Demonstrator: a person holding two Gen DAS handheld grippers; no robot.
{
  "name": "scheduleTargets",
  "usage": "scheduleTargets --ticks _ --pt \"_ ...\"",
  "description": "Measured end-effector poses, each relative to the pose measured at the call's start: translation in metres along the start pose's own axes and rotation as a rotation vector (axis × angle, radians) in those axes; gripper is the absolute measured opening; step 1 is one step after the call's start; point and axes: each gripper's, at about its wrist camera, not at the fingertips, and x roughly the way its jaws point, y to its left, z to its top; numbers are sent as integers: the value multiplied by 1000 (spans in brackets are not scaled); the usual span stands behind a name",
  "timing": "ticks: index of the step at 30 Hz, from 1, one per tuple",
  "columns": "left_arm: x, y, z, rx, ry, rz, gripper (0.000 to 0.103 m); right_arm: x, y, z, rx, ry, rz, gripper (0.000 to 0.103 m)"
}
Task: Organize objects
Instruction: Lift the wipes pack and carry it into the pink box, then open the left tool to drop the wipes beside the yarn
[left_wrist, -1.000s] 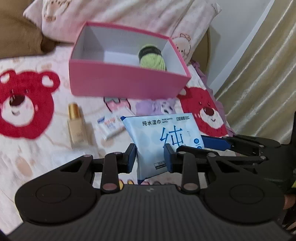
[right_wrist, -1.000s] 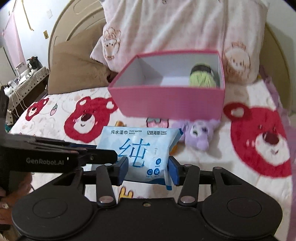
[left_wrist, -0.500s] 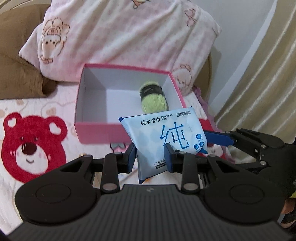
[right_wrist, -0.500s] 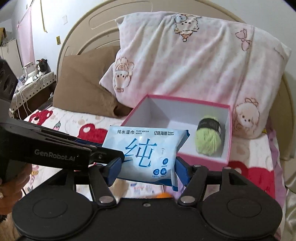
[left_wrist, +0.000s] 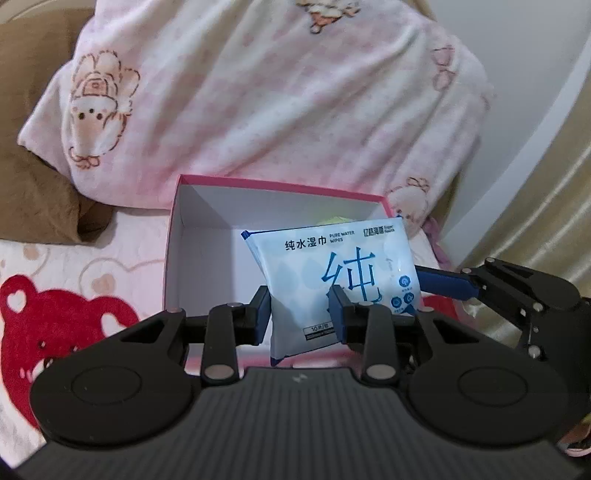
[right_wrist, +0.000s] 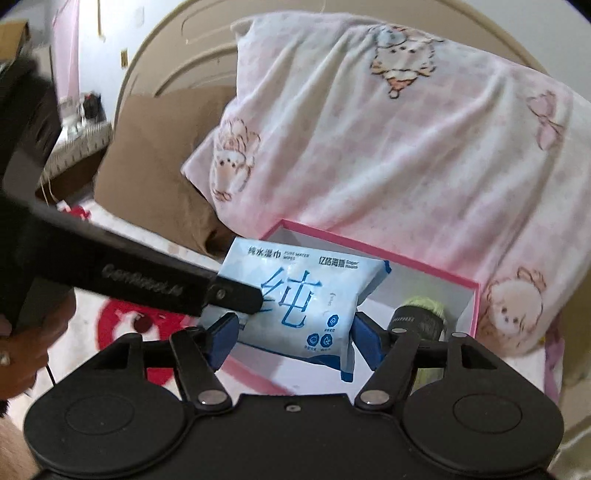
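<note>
1. The left gripper (left_wrist: 300, 314) is clamped on the wipes pack's (left_wrist: 334, 280) lower edge.
2. The right gripper (right_wrist: 293, 341) straddles the pack, its jaws just widened, pads barely off it.
3. The pack hangs above the pink box (left_wrist: 173, 236), with green yarn (right_wrist: 421, 317) inside.

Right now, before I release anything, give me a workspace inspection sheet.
Surface: bear-print bedspread.
Job's things: wipes pack held above the pink box; green yarn ball inside the box.
Clutter: nothing seen.
Grippers: left gripper shut on the pack; right gripper jaws have just been opening, pack between them.
Cables: nothing seen.
Surroundings: pink pillow, brown cushion, headboard, curtain.
</note>
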Motion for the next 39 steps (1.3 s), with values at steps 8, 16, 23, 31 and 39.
scheduleTargets --ticks 8,16,23,31,39 --pt "69 18 25 -53 55 12 33 65 -26 9 -82 96 -2 71" --pt "126 36 32 -89 130 74 33 125 -45 -1 -73 205 -7 54" --pt "164 42 37 -119 182 104 33 160 -54 -3 -86 296 -43 46" --pt "184 47 37 -150 216 126 33 184 -54 -4 -101 359 -73 45" --pt "201 51 35 -157 280 146 29 198 -48 -6 -180 433 -93 41"
